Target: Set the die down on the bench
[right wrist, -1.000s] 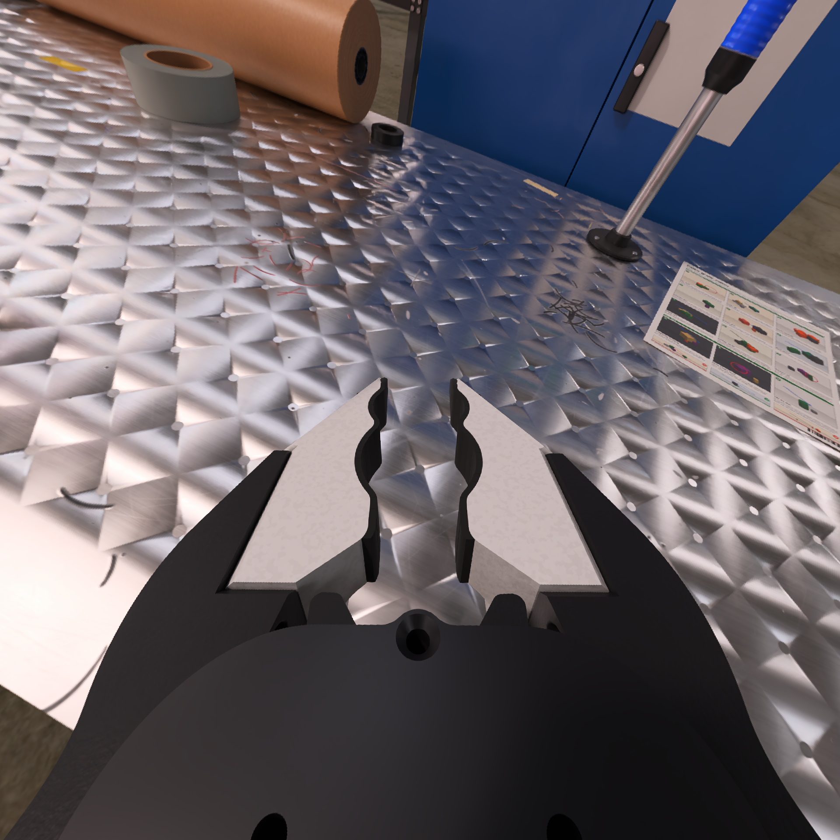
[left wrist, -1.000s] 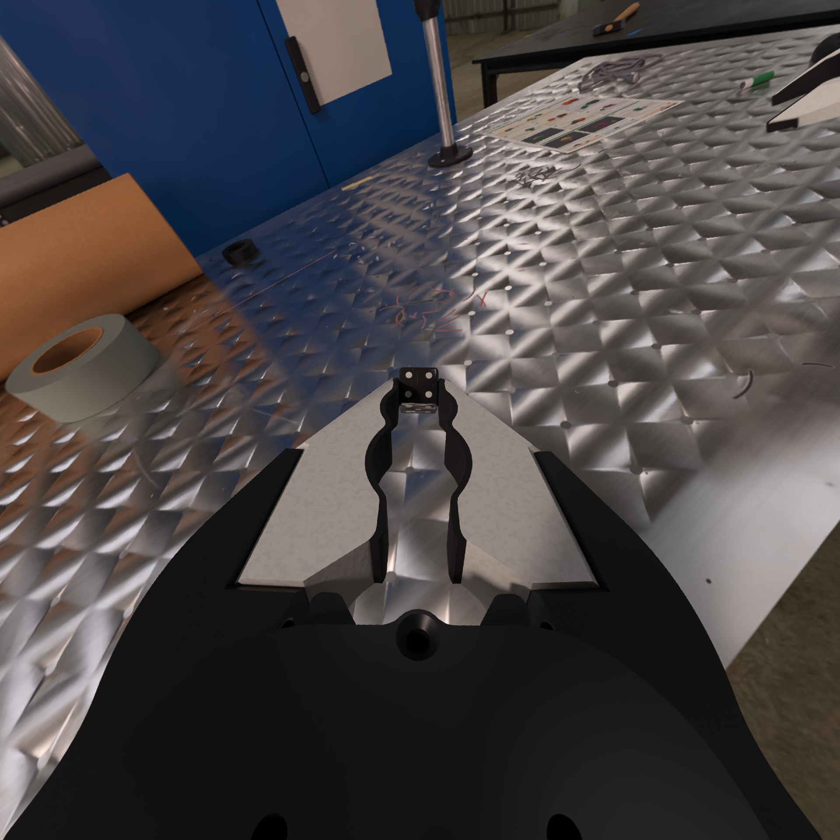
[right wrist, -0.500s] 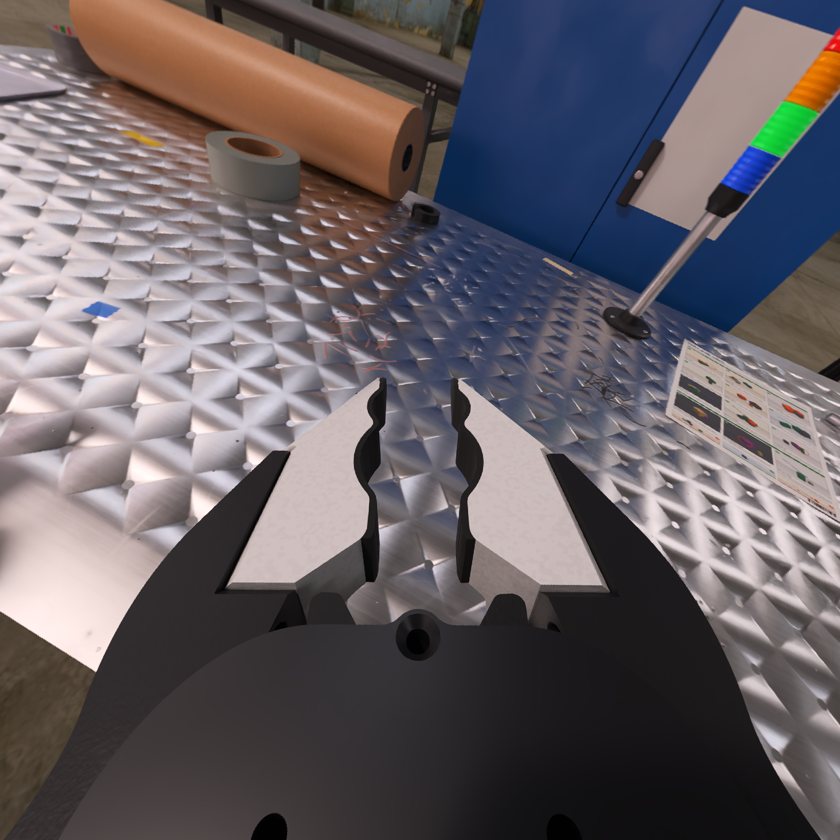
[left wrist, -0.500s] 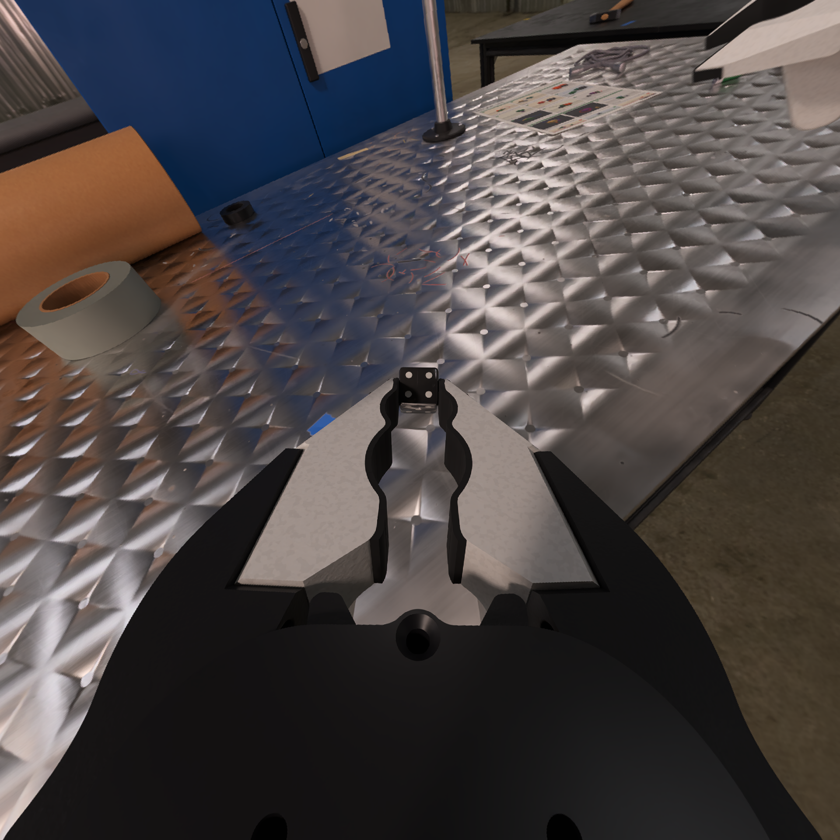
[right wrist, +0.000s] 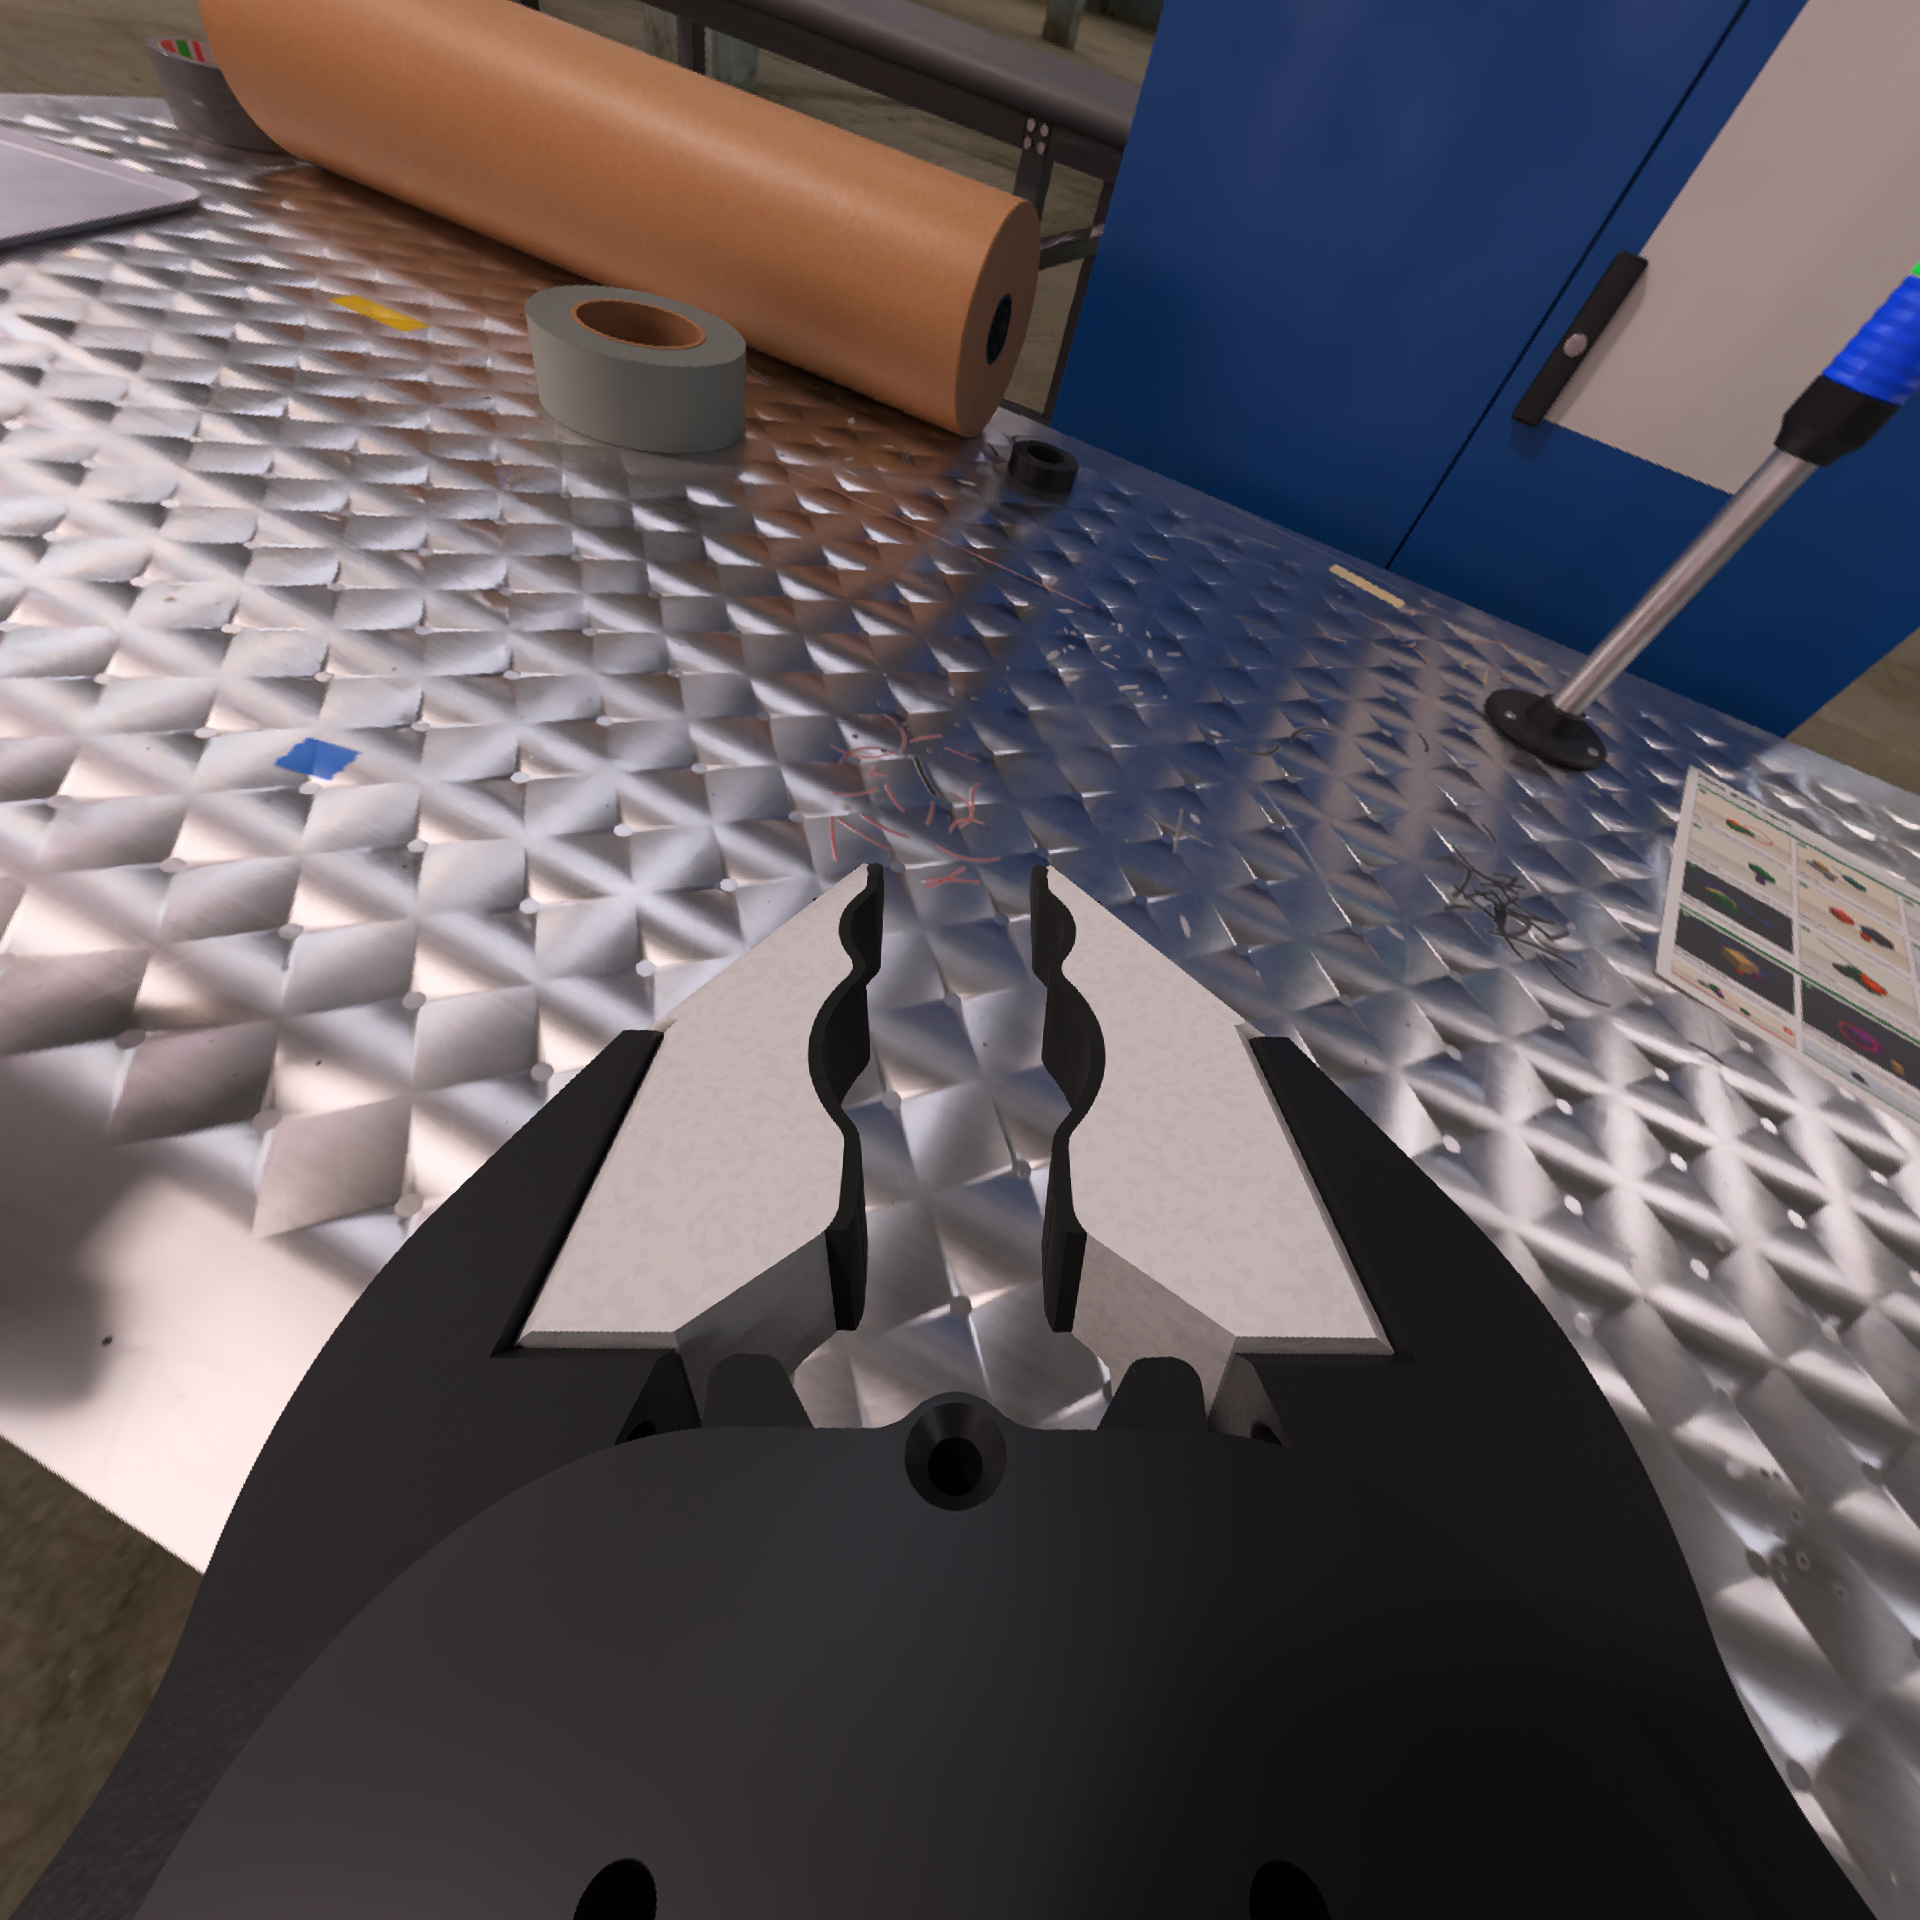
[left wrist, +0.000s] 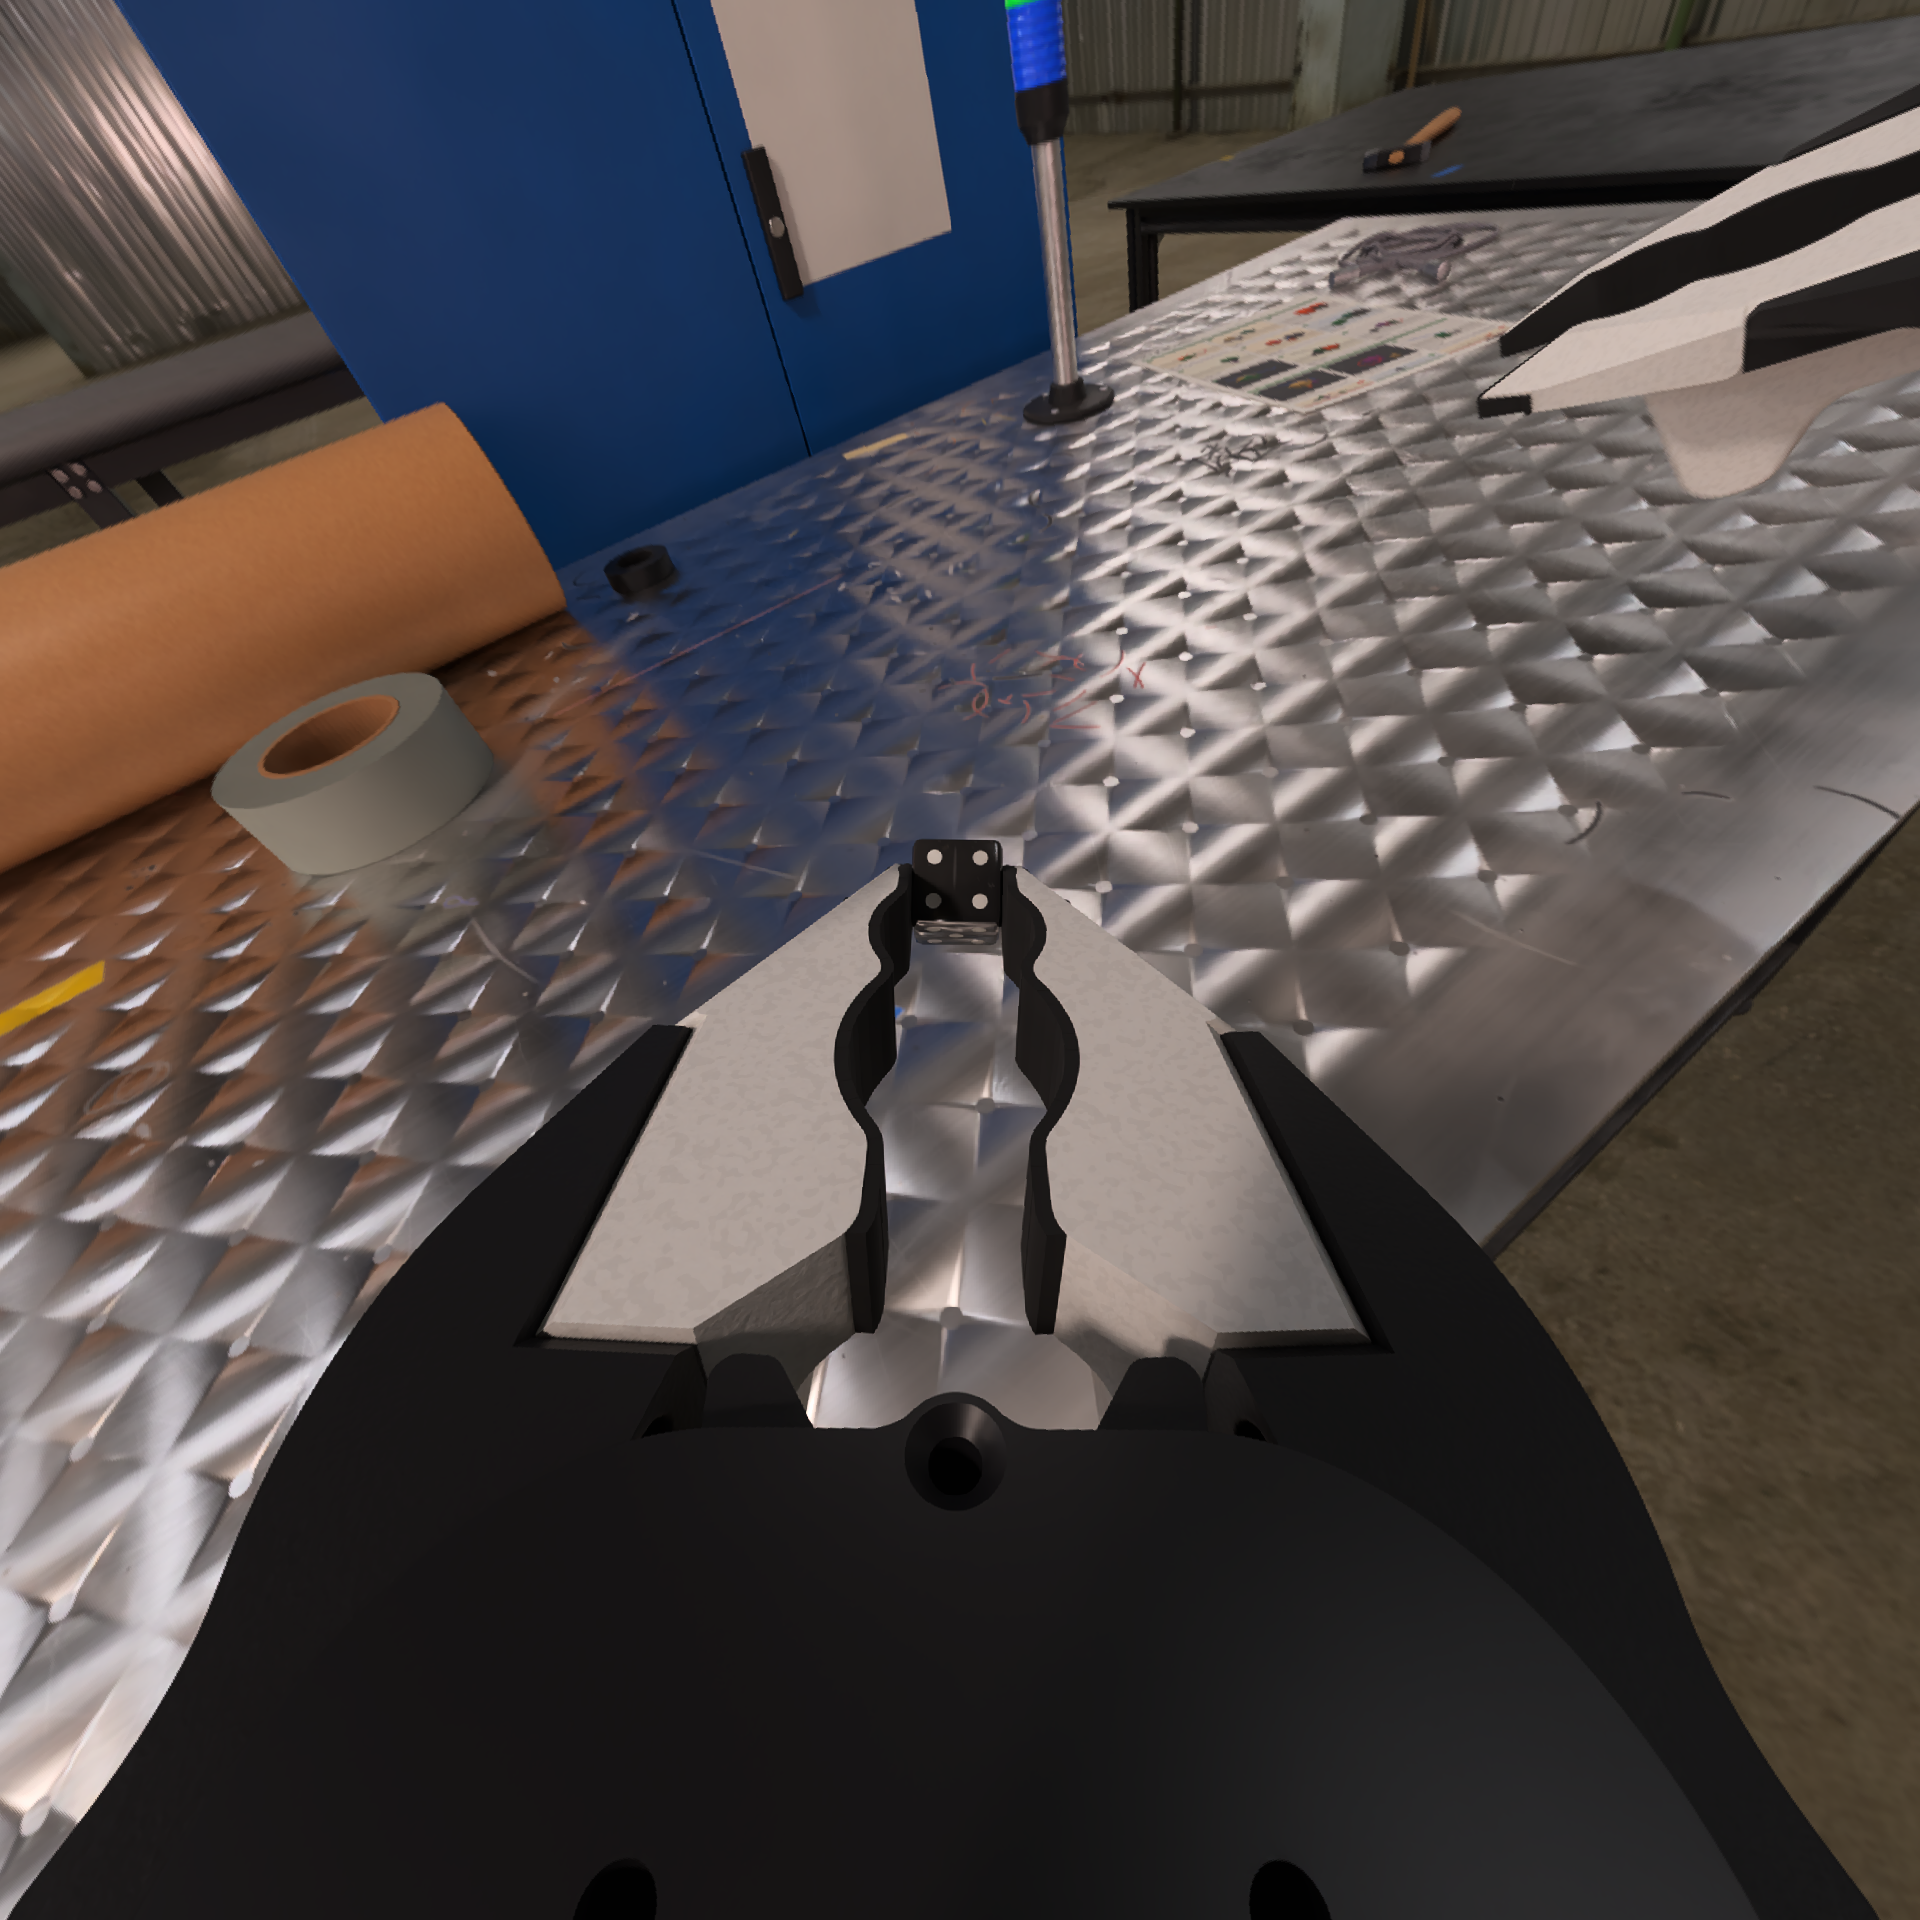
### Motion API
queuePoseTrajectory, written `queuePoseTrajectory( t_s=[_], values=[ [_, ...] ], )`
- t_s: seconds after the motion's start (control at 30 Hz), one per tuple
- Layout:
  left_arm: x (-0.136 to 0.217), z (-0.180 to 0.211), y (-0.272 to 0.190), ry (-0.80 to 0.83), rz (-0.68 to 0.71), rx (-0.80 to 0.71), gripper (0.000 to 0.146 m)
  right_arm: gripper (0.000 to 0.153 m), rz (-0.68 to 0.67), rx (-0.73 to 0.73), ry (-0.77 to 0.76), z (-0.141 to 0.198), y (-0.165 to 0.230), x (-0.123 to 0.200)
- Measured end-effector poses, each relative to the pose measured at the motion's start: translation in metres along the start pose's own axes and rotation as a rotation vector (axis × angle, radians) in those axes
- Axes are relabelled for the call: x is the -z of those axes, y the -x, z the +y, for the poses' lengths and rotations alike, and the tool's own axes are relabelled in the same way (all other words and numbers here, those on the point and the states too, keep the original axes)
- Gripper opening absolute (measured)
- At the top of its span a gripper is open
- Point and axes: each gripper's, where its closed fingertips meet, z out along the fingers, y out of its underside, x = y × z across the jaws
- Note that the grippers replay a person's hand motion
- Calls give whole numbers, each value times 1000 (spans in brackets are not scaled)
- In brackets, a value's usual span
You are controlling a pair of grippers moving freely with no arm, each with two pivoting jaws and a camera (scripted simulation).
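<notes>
— What's changed?
— The left tool (left wrist: 957, 902) has swung over the worktop (left wrist: 1351, 790), die (left wrist: 957, 881) still pinched at its tips, unreleased.
— And the right tool (right wrist: 956, 883)?
— Empty, jaws apart, has backed away.

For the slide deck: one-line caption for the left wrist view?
Left gripper pinches a black die at its tips above the metal bench, grey tape roll off to one side.

**Black bodies, pale wedge fingers**

Each gripper, left (left wrist: 957, 902) and right (right wrist: 957, 883), has a broad matte-black rounded body. A round recessed screw hole sits just behind the speckled grey-white, wedge-shaped fingers (right wrist: 727, 1132), whose inner edges carry wavy black pads (left wrist: 862, 1049).
</notes>
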Motion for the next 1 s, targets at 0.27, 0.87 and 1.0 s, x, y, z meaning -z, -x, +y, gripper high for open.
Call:
queuePoseTrajectory(
  t_s=[0.27,0.87,1.0],
  values=[
    [-49,-18,18,-115,28,55,16,27,-24,54,-5,-14,-14,-63],
    [-323,-40,132,-172,5,110,16,25,129,-76,-148,-14,-121,-281],
    [-371,-49,135,-208,43,63,16,25,162,-24,-159,-15,-136,-314]
  ],
)
